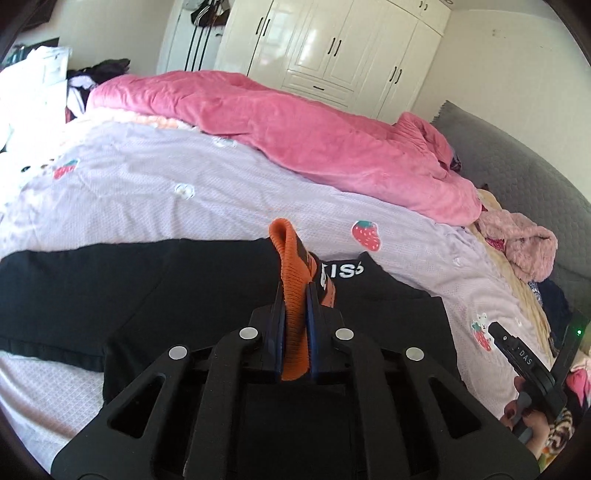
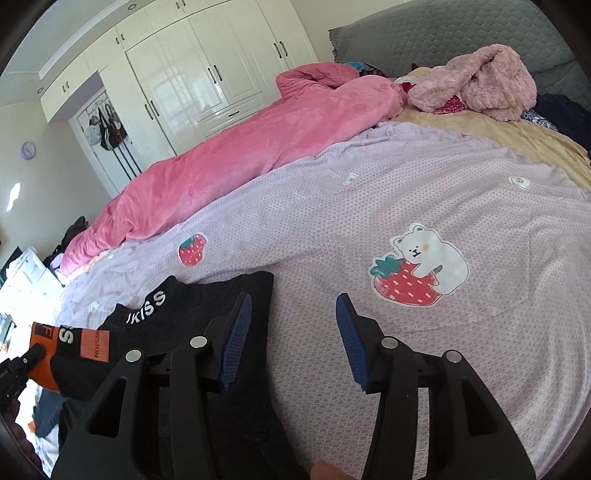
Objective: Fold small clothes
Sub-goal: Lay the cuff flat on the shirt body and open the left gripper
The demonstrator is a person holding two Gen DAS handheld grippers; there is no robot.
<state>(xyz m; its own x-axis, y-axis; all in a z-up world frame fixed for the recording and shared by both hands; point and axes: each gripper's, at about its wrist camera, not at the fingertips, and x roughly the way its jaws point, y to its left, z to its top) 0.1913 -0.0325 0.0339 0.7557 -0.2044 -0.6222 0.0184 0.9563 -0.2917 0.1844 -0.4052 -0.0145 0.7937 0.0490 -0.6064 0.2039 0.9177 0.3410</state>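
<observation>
A black garment (image 1: 155, 295) with white lettering at its collar (image 1: 341, 272) lies flat on the lilac bedspread (image 1: 184, 177). My left gripper (image 1: 295, 291) is shut on its orange ribbed cuff (image 1: 290, 266) and holds the cuff up over the black cloth. In the right wrist view the garment (image 2: 207, 295) lies at lower left, with the orange cuff (image 2: 92, 343) held at the far left. My right gripper (image 2: 293, 302) is open and empty, its left finger over the garment's edge and its right finger over bare bedspread.
A pink quilt (image 1: 314, 136) lies bunched along the far side of the bed. A fluffy pink garment (image 2: 480, 81) and a beige blanket (image 2: 517, 136) lie by the grey headboard (image 2: 443, 33). White wardrobes (image 1: 332, 44) stand behind.
</observation>
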